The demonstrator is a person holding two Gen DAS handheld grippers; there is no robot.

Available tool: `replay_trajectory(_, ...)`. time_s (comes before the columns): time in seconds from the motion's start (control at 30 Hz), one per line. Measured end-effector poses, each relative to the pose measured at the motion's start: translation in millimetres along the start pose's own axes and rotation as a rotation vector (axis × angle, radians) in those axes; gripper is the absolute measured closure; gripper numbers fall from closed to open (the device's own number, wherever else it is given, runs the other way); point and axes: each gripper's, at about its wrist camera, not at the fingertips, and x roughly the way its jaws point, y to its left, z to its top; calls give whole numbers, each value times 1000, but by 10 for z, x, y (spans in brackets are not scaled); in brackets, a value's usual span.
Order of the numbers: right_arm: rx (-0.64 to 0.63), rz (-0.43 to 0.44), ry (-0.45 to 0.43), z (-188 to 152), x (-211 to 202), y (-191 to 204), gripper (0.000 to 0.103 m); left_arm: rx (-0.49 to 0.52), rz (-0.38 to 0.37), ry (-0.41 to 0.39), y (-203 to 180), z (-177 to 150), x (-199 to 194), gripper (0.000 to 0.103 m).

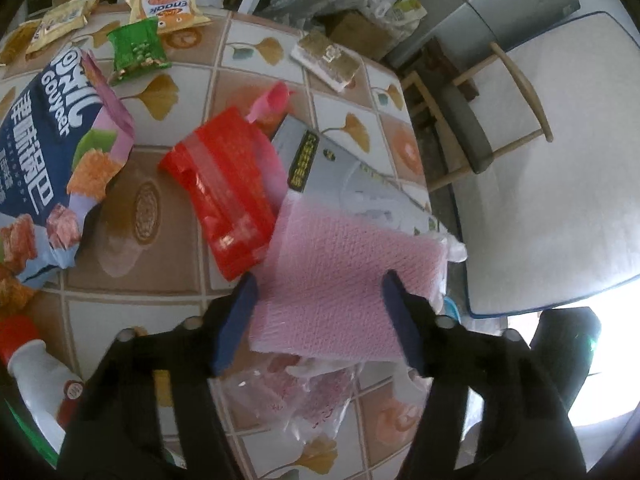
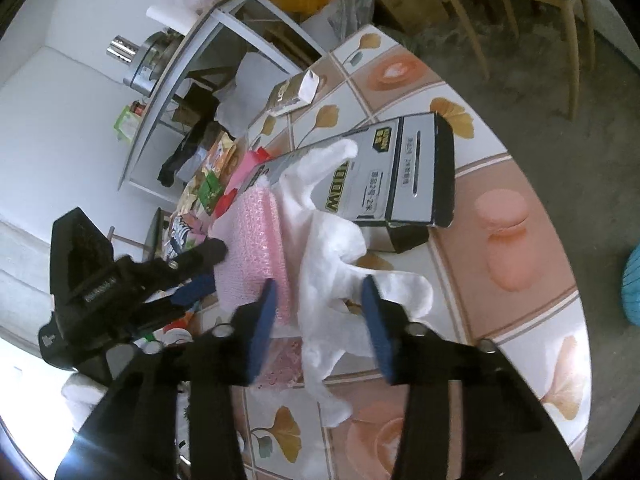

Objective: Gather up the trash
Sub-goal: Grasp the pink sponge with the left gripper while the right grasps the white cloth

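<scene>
1. Fingers of the left gripper stand spread around pink bubble wrap; right gripper fingers, also spread, flank white tissue.
2. Grey box at 12 o'clock.
3. Snack wrappers at 10 o'clock: collecting has seemingly barely begun on the table.

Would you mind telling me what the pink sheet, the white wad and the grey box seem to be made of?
The pink bubbled sheet between the open left gripper looks like plastic bubble wrap: regular small blisters, slight translucence. The crumpled white wad ahead of the open right gripper seems soft tissue or foam sheet; matte, fuzzy edges leave it open. The grey printed box appears to be coated cardboard, with folded flaps.
</scene>
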Motion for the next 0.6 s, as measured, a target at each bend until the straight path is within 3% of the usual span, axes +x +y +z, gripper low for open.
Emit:
replay_trajectory(0.07,5,10,2,-16,-4,-13,80,9,4,-8,0,-24,-14,56)
replay_trajectory(0.17,16,32,3,-43,-22,-37,91,39,12,-21,-18,-85,-70,67)
replay_trajectory(0.37,21,48,13,-178,-177,-68,93,108,7,12,-96,-343,-194,68)
replay_trajectory(0.53,20,43,11,-409,-479,-153,93,234,-53,81,-219,-716,-401,70)
replay_trajectory(0.6,32,37,-6,-487,-623,-226,94,294,-45,78,-271,-852,-496,65)
